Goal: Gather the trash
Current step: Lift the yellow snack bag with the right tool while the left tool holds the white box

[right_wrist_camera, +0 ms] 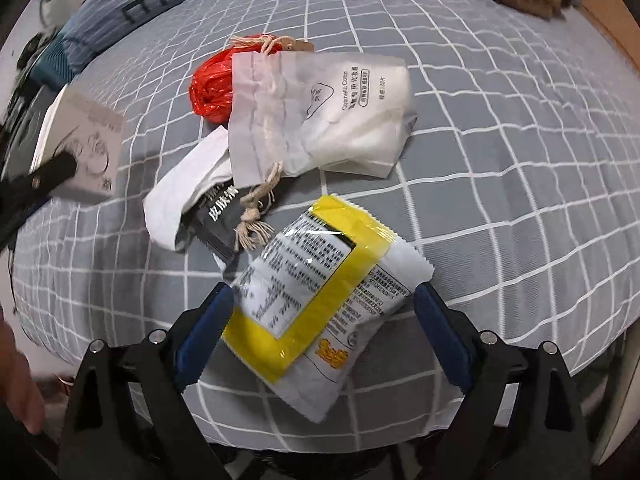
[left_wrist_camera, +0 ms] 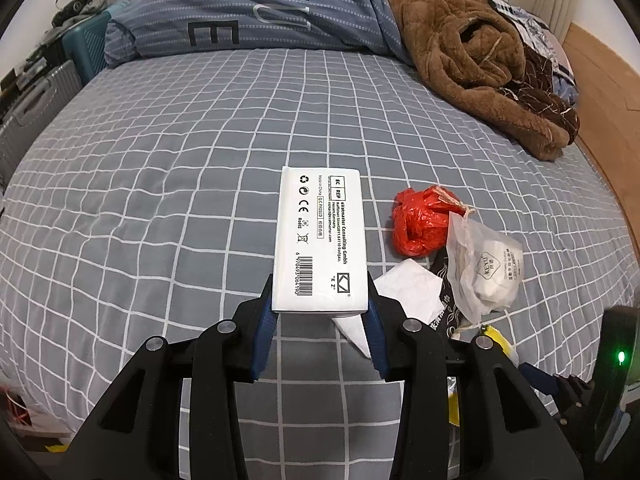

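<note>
Setting: a bed (left_wrist_camera: 160, 160) under a grey sheet with a white grid is serving as the work surface, with a blue-grey quilt (left_wrist_camera: 248, 12) and a brown fleece garment (left_wrist_camera: 480, 64) lying at its far end.

Left gripper (left_wrist_camera: 320, 292): its blue pads are clamping the near end of a white box (left_wrist_camera: 320, 236), printed side up, which is jutting forward above the sheet.

Right gripper (right_wrist_camera: 324, 308): its jaws are standing wide apart, one on each side of a yellow-and-white snack wrapper (right_wrist_camera: 320, 300); the left pad is sitting right at the wrapper's edge, the right pad is standing clear, and neither is pressing on it.

Wrapper: it is lying flat on the sheet, text side up, at the near edge of the litter.

Other trash: a crumpled red plastic bag (right_wrist_camera: 212, 88) is sitting farthest back; a translucent drawstring pouch (right_wrist_camera: 320, 116) of cotton pads is resting against it; a white tissue (right_wrist_camera: 180, 196) and a dark sachet (right_wrist_camera: 216, 220) are lying just beside each other, partly under the pouch's cord.

Box in the right wrist view: it is appearing at the left edge, blurred, above the bed.

Person: a hand (right_wrist_camera: 20, 384) is showing at the lower left of the right wrist view.
</note>
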The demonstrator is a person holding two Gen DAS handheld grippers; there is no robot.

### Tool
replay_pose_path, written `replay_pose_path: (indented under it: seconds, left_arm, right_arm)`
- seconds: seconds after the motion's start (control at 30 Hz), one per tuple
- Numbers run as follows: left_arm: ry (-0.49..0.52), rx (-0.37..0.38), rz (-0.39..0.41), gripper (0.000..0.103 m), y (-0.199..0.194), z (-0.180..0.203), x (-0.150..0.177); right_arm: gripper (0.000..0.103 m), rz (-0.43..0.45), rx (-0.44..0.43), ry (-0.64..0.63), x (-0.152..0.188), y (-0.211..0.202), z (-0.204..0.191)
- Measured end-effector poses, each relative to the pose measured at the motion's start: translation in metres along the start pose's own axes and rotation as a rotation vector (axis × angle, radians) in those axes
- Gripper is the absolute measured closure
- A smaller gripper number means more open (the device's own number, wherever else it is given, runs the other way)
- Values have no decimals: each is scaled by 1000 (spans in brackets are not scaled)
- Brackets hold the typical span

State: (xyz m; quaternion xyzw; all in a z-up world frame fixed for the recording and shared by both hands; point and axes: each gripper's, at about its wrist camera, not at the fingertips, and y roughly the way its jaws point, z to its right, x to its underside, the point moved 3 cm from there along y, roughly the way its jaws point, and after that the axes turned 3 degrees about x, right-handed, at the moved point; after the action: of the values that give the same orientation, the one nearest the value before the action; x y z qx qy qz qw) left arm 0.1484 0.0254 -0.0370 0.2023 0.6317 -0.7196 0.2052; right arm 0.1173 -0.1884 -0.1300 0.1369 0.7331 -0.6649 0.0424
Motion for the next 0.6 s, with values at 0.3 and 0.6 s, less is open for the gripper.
replay_pose_path:
  seconds: [0.3,0.6]
  left_arm:
    - [2,-2,3,64,-6,-8,3]
    - [-5,3,4,64,-9,-12,5]
  right_arm:
    - [15,-50,-2,58,-11,17,-15]
    - [40,-57,49,34,3,30,-19]
